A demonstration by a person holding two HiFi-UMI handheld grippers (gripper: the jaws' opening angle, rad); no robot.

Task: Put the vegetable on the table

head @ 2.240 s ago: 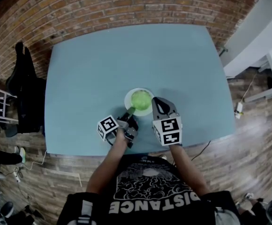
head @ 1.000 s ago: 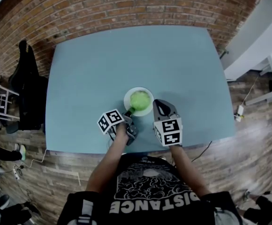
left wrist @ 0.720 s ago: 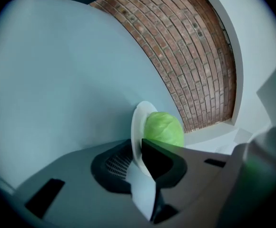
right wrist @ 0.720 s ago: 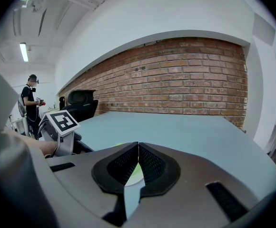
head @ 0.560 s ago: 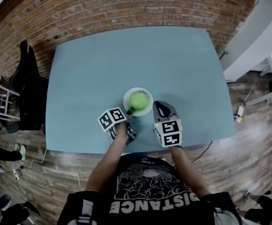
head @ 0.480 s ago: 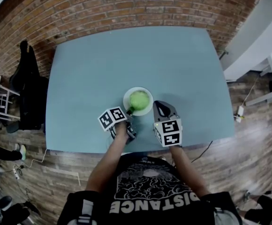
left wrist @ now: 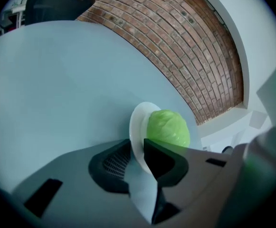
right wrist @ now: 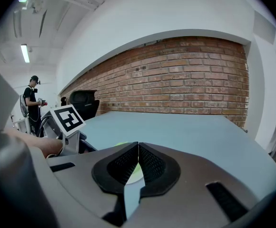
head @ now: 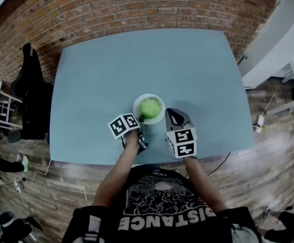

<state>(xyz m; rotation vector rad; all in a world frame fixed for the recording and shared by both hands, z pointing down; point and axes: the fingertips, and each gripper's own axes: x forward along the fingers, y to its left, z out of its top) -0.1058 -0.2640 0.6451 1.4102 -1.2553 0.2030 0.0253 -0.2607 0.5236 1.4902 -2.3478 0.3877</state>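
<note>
Blue table [head: 137, 59], plate [head: 136, 107], round green cabbage [head: 150, 107]

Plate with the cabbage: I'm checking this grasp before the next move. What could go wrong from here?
The left hand-held gripper pinches only the near rim of the plate; if lifted, the plate may tilt or slip.
The round cabbage sits loose on it and could roll off toward the nearby table edge.
The right hand-held gripper is shut and empty, steadying nothing.
</note>
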